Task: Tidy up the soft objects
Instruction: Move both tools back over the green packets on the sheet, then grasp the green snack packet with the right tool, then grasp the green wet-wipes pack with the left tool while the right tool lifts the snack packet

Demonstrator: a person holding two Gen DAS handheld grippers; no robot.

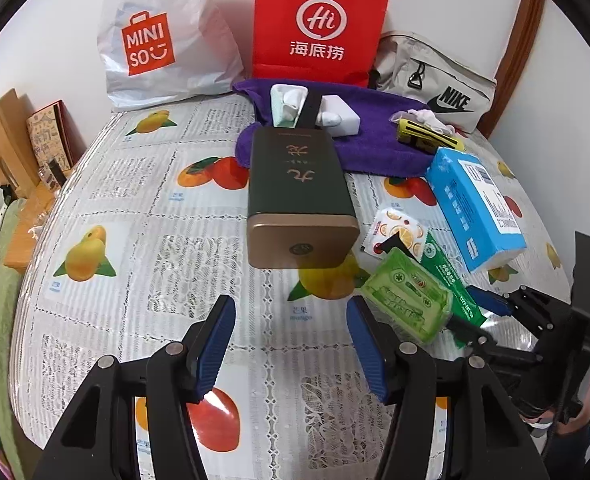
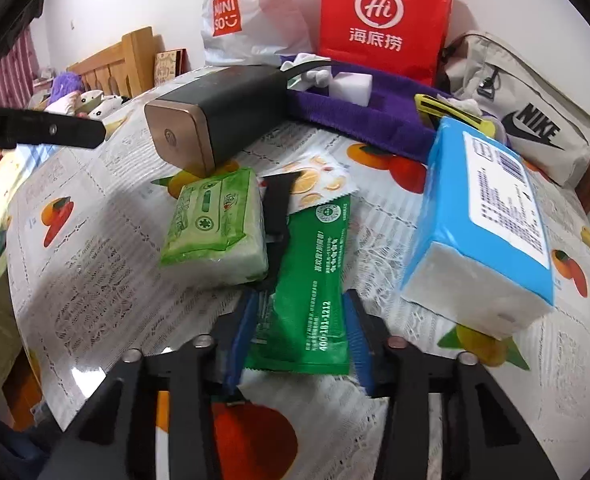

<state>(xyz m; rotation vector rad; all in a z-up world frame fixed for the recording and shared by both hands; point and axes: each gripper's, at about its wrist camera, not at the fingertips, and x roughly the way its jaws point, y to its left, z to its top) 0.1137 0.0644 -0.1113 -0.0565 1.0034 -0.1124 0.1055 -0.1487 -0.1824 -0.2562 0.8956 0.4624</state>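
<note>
A dark green wipe sachet (image 2: pixel 307 280) lies flat on the fruit-print tablecloth (image 2: pixel 95 264), and my right gripper (image 2: pixel 299 300) is shut on its near end, a blue pad against each long edge. To the left of it sits a light green tissue pack (image 2: pixel 219 224), and on the right a blue tissue pack (image 2: pixel 483 220) lies tilted. In the left wrist view my left gripper (image 1: pixel 291 304) hangs open over bare cloth with nothing between its fingers, just left of the light green pack (image 1: pixel 409 300). The right gripper (image 1: pixel 475 314) shows there at the sachet (image 1: pixel 451 280).
A dark green tin with a gold end (image 1: pixel 299 200) lies mid-table. Behind it are a purple towel (image 1: pixel 375 148) bearing white items, a yellow object (image 1: pixel 427 136), an orange-slice sachet (image 1: pixel 395 232), a Nike bag (image 1: pixel 435 80), a red paper bag (image 1: pixel 319 24) and a Miniso bag (image 1: pixel 163 36). A wooden bed frame (image 2: pixel 115 60) stands left.
</note>
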